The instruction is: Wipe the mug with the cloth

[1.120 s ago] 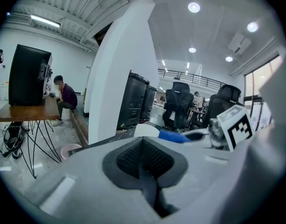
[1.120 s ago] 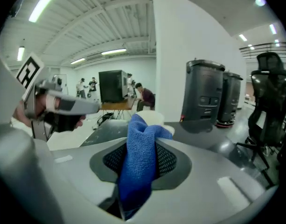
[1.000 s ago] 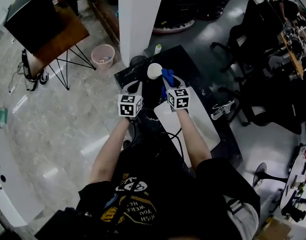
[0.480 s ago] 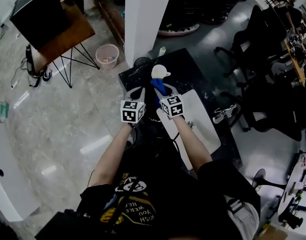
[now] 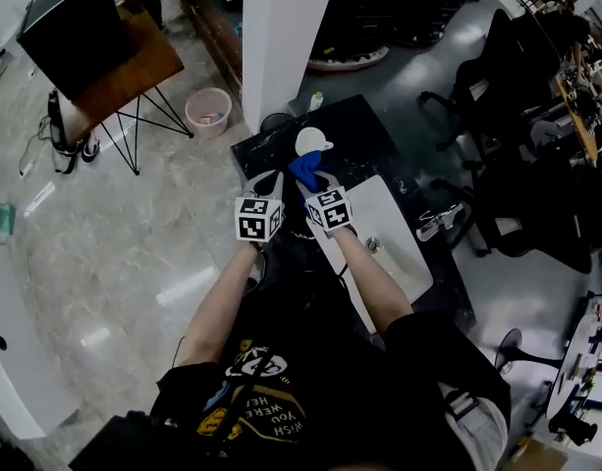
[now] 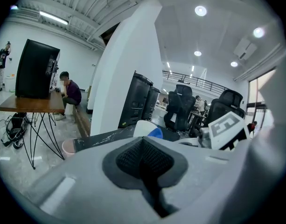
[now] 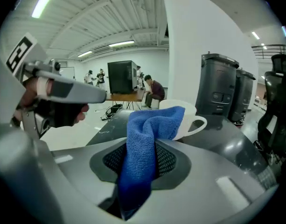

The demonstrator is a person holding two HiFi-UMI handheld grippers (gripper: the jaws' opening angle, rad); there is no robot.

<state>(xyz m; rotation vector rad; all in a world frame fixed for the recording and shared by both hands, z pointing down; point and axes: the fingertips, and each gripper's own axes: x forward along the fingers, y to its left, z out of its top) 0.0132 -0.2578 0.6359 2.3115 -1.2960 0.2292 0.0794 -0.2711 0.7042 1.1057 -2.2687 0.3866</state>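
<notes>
A white mug (image 5: 313, 141) is seen standing upright on a dark surface (image 5: 374, 130) just above the centre of the head view, its handle turned toward the right of the frame. A blue cloth (image 5: 305, 170) is held by the right gripper (image 5: 317, 186) directly below the mug. In the right gripper view the fingers are clamped on the cloth (image 7: 143, 143), which is bunched between the pads, with a tail hanging toward the bottom of the frame and its upper fold raised in front of the mug (image 7: 191, 120). The fold overlaps the mug's left side there, and whether it presses on the wall cannot be told.

The left gripper (image 5: 267, 179) is held to the left of the right one, over the surface's left edge and apart from the mug. In the left gripper view its fingers are brought together with nothing between them, and part of the mug is seen beyond them at mid-frame.

A white board (image 5: 399, 238) is laid on the surface at the lower right of the mug. A white pillar (image 5: 281, 37) is seen above the surface, and a pink bucket (image 5: 208, 111) is set on the floor at the upper left.
</notes>
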